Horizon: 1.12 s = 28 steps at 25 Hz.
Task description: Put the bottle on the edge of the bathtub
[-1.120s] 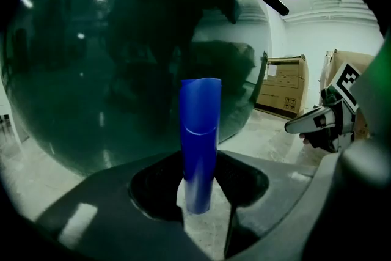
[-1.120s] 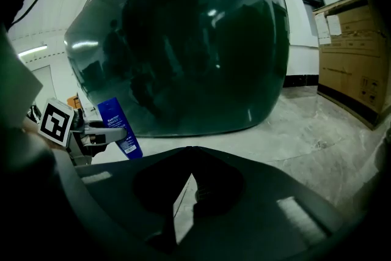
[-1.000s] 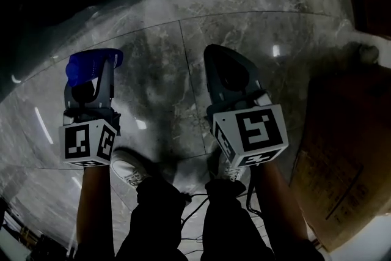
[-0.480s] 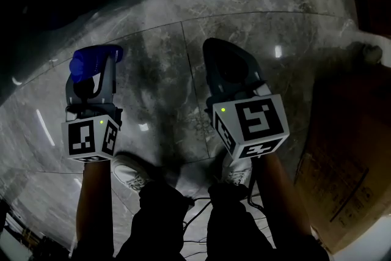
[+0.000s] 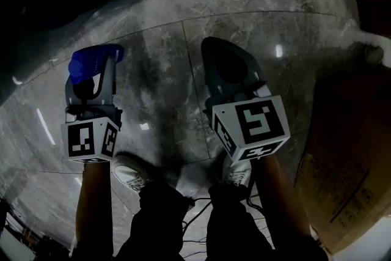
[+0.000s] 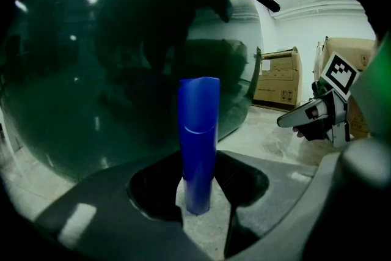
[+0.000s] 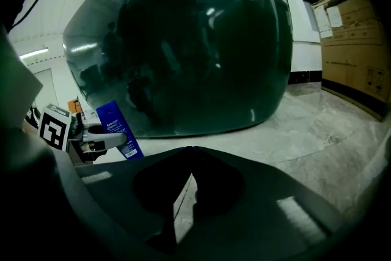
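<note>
My left gripper [image 5: 95,67] is shut on a blue bottle [image 5: 91,61], which stands up between its jaws [image 6: 198,143] in the left gripper view. The right gripper view also catches the bottle [image 7: 117,129], held by the left gripper off to its left. A dark green bathtub [image 6: 116,58] with a glossy rounded wall rises just ahead of both grippers [image 7: 189,40]. My right gripper [image 5: 220,61] is shut, its jaw tips meeting with nothing held [image 7: 188,150]. Both grippers hang over the grey marble floor [image 5: 256,21].
Cardboard boxes [image 5: 351,150] stand at the right, with more [image 6: 278,79] beyond the tub. The person's white shoes [image 5: 129,171] and a cable [image 5: 198,208] are on the floor below the grippers.
Both grippers have crept slightly forward and up in the head view over the last second; the bottle stays in the left gripper.
</note>
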Tool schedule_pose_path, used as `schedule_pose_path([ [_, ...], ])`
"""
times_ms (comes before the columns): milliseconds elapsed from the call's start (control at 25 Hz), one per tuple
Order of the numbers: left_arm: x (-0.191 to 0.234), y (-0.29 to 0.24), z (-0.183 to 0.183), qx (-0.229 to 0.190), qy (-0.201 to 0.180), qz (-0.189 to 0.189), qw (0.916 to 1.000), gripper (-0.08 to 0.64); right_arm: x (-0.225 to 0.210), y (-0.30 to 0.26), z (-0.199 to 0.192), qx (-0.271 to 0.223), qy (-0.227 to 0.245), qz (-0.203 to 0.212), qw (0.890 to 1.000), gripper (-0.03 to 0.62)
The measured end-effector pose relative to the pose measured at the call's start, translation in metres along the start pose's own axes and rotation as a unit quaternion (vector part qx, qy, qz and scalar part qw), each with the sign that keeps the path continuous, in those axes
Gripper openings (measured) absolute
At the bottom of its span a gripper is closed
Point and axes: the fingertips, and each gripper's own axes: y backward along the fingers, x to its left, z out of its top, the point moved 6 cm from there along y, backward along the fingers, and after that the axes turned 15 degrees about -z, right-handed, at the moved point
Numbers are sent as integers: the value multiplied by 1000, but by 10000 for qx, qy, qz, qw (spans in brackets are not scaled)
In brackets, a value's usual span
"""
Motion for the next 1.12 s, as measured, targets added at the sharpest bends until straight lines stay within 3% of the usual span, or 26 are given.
schedule_pose_path([
  [520,-4,14,9,185,-27,-92,9998,230,-5,16,14,-65,-105,-184,9998,26],
  [800,-19,48,54,272,52,2,9996,235,-4,56,54,10,-116,-142,9998,26],
  [960,-30,66,79,349,287,127,9989,235,-4,82,78,80,-87,-117,9999,26],
  [1120,-45,81,110,383,225,52,9990,230,-2,107,109,51,-100,-94,9999,26],
])
